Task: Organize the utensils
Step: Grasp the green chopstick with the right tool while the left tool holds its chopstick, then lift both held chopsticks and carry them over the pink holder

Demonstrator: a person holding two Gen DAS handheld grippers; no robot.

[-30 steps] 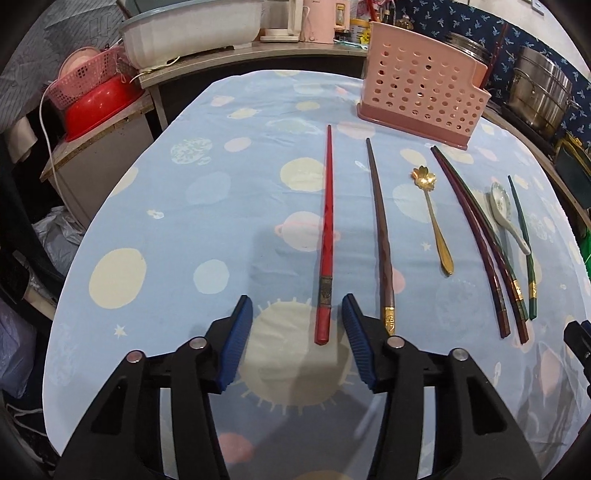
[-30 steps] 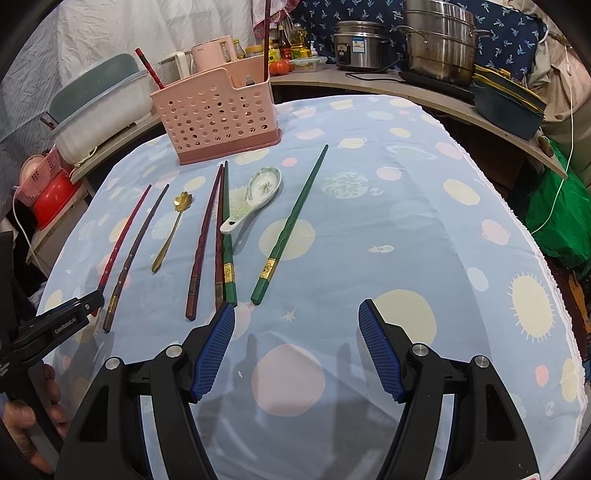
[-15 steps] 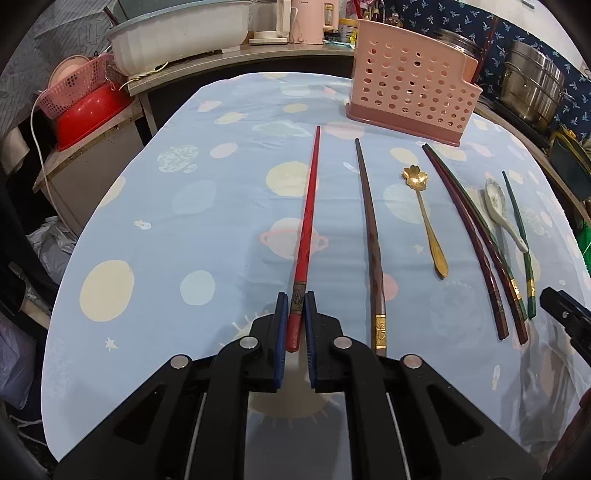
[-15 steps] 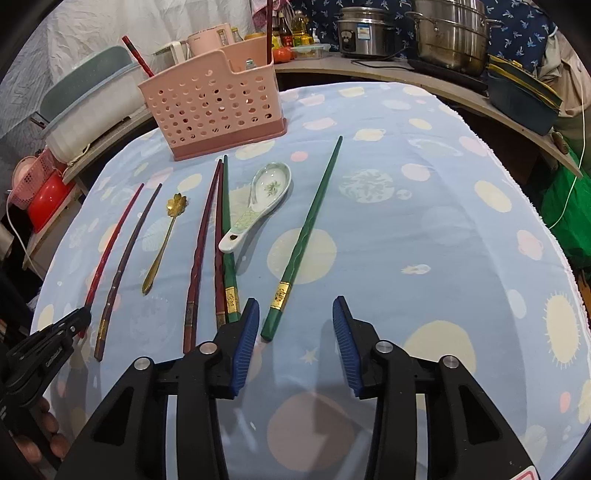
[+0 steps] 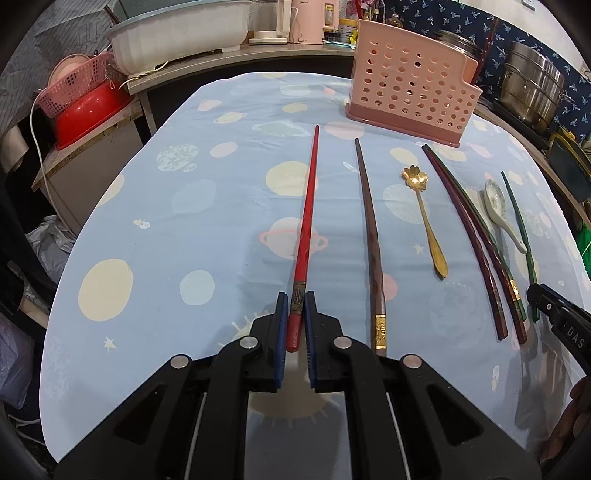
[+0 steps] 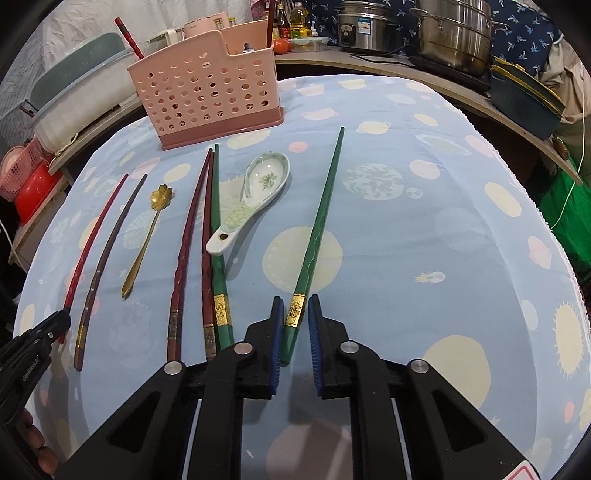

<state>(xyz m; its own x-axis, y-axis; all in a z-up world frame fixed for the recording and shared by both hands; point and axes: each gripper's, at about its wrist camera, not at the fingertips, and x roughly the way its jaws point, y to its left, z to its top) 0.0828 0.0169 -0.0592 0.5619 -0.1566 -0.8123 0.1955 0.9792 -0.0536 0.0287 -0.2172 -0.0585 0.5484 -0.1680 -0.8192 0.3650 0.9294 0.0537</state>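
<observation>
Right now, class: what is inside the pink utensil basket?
Above the pink utensil basket rim, a red chopstick and a dark stick stand up. Their lower parts and anything else inside are hidden by its walls.

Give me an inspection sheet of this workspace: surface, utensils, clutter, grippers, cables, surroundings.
Surface: round table under a pale blue planet-print cloth.
Job's things: red chopstick, brown chopstick, gold flower-shaped spoon, two maroon chopsticks, two green chopsticks, white ceramic spoon; pink perforated plastic caddy beyond them.
Clutter: nothing seen on the cloth.
Grippers: left gripper jaws shut on red chopstick; right gripper jaws straddle a green chopstick, small gaps visible.
Cables: white cord at left.
Surroundings: steel pots, white tub, red basin.
</observation>
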